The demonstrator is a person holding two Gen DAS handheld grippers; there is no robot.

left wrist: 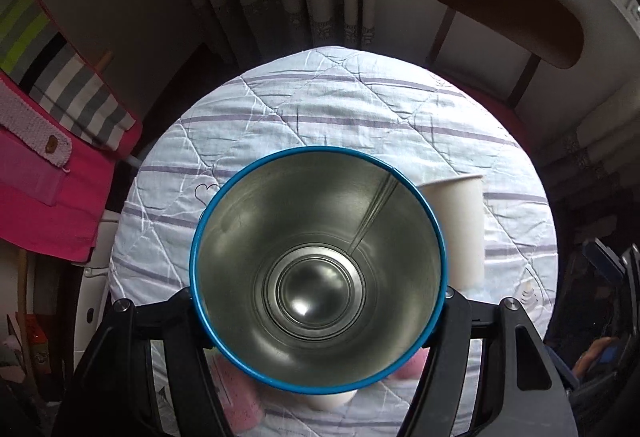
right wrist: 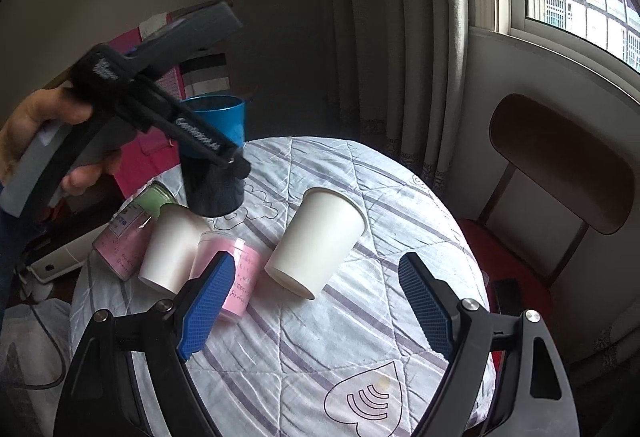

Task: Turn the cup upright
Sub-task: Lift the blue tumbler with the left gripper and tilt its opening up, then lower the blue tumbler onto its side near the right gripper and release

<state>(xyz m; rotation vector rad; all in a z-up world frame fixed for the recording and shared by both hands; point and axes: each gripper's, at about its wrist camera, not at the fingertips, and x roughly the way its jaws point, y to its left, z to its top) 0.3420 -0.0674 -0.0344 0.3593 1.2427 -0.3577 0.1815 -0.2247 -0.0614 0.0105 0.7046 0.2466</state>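
Blue cup [left wrist: 318, 269]: gripped by left gripper [left wrist: 318, 321], held above the table [right wrist: 304, 337], mouth upward, likely for setting down.
Left jaws: clamped on its walls.
Right gripper [right wrist: 316, 303]: spread wide, empty, idle.
White paper cup [right wrist: 316, 243]: inverted, nearby.

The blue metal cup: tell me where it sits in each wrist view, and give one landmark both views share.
Left wrist view: the blue metal cup fills the lower centre, its open mouth facing the camera, clamped between the left gripper fingers.
Right wrist view: the cup is upper left, held above the table, partly hidden by the left gripper.
Shared landmark: the upside-down white paper cup on the quilted tablecloth.
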